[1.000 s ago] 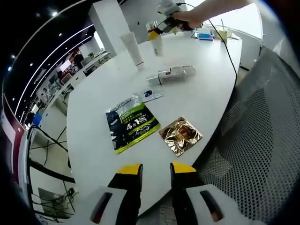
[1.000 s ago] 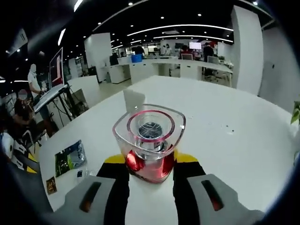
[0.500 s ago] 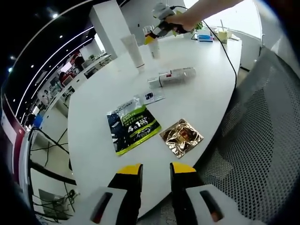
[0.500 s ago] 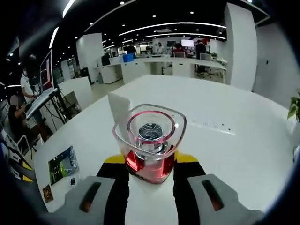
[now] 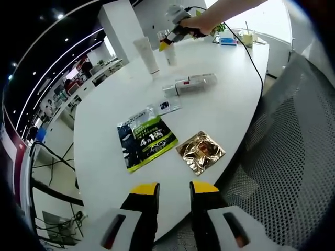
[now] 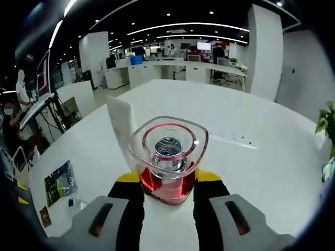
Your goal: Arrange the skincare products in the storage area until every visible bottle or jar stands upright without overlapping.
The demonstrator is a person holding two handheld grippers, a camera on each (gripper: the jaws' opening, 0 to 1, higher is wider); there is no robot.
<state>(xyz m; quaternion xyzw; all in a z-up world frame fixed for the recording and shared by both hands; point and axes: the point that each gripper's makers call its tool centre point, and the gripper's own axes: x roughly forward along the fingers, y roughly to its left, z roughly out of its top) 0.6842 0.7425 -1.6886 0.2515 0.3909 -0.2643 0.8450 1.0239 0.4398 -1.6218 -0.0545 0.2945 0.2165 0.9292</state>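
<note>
Right gripper [image 6: 167,180] has its jaws closed around a red bottle [image 6: 166,170] with a clear square cap, cap end pointing at the camera, dead centre between the yellow tips. Behind it at 11 o'clock stands a white tube [image 6: 121,123] on the white table [image 6: 246,172]; plenty of bare tabletop spreads from 12 round to 3 o'clock.

Left gripper [image 5: 173,191] hangs low at 6 o'clock, jaws a small gap apart and holding nothing, just off the table's near edge. Ahead of it lie a green packet [image 5: 147,140] and a gold sachet [image 5: 201,151] side by side, apart. Further up, a clear bottle [image 5: 189,84] lies on its side. At 12 o'clock the white tube [image 5: 147,55] stands upright, and just beside it a hand [image 5: 194,22] holds the other gripper over the table. A mesh chair [image 5: 293,172] crowds the table's edge at 3 o'clock.
</note>
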